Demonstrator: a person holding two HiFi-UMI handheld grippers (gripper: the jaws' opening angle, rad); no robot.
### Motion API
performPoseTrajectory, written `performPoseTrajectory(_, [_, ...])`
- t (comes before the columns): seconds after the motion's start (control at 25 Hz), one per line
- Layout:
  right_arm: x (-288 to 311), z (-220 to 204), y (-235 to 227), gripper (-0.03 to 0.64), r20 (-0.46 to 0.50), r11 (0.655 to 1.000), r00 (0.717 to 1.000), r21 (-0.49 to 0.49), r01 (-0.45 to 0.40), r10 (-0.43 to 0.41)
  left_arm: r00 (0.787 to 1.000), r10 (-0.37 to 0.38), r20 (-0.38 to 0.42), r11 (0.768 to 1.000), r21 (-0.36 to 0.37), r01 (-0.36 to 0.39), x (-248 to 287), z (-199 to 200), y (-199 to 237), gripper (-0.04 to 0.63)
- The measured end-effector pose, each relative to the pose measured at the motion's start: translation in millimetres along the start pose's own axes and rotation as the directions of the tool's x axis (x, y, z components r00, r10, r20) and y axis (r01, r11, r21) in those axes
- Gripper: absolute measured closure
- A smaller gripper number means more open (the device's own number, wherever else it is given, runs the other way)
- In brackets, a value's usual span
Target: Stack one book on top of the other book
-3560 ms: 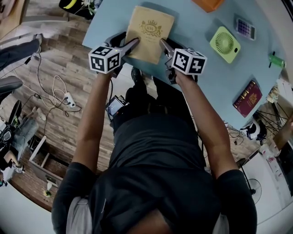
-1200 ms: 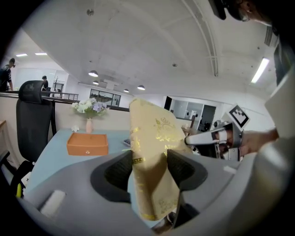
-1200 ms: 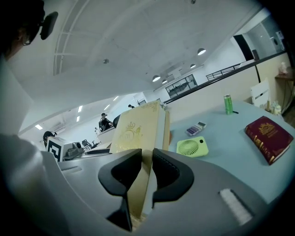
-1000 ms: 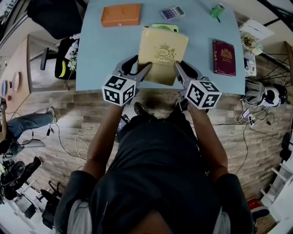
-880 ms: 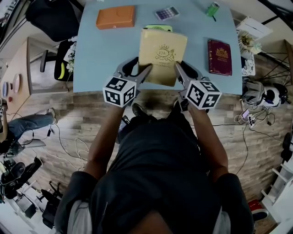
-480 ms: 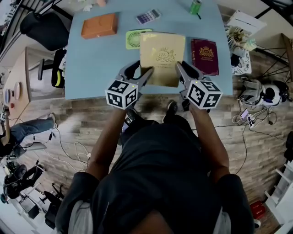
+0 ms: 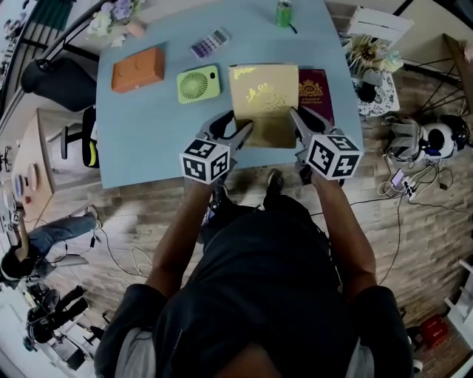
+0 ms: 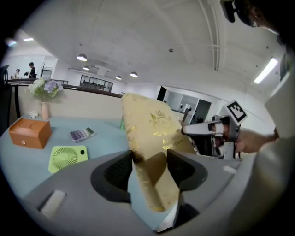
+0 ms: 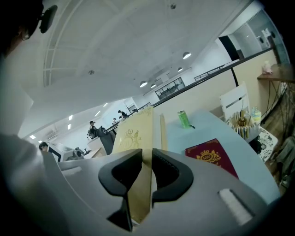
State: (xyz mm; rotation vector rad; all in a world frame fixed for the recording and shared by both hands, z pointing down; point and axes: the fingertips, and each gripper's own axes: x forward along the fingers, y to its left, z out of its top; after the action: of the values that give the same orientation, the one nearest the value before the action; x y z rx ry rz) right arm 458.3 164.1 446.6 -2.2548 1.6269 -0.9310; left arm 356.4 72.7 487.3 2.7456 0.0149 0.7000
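Observation:
A tan book (image 7: 264, 103) with gold print is held off the blue table (image 7: 148, 133) between both grippers. My left gripper (image 7: 244, 133) is shut on its near left corner, my right gripper (image 7: 295, 118) shut on its near right edge. In the left gripper view the tan book (image 8: 152, 133) stands tilted between the jaws of the left gripper (image 8: 150, 161). The right gripper (image 9: 147, 170) pinches the tan book (image 9: 138, 133) edge-on. A dark red book (image 7: 318, 92) lies flat just right of the tan book, its left edge hidden under it. The red book (image 9: 212, 156) shows beside the right jaws.
A green fan (image 7: 199, 83), an orange box (image 7: 138, 69) and a calculator (image 7: 210, 43) lie left of the books. A green can (image 7: 284, 12) stands at the far edge. Flowers (image 7: 111, 18) sit at the far left corner. The table's near edge runs just under the grippers.
Both grippers have carried the tan book to the right, from the table's left side past the green fan, until it overlaps the red book's left edge. Both stay shut on it.

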Motion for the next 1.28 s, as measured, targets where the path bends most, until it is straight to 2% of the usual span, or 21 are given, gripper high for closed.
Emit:
performPoseTrajectory(0.4, [-10.0, 4.3, -78.5, 0.549, -0.009, 0.994, 0.996, 0.049, 0.094, -0.093, 0.990, -0.093, -0.107, 0.995, -0.042, 0.089, 78.0, -19.6, -27.2, 0.319])
performPoseTrajectory(0.96, [7.1, -10.1, -159.3, 0.552, -0.080, 0.980, 0.983, 0.102, 0.171, -0.164, 0.962, -0.131, -0.240, 0.989, -0.094, 0.111, 155.4, -59.0, -34.8, 0.318])
performPoseTrajectory(1.28, [17.6, -24.7, -208.1, 0.551, -0.129, 0.965, 0.972, 0.150, 0.216, -0.198, 0.951, -0.139, -0.275, 0.988, -0.104, 0.115, 188.5, -64.6, -38.4, 0.318])
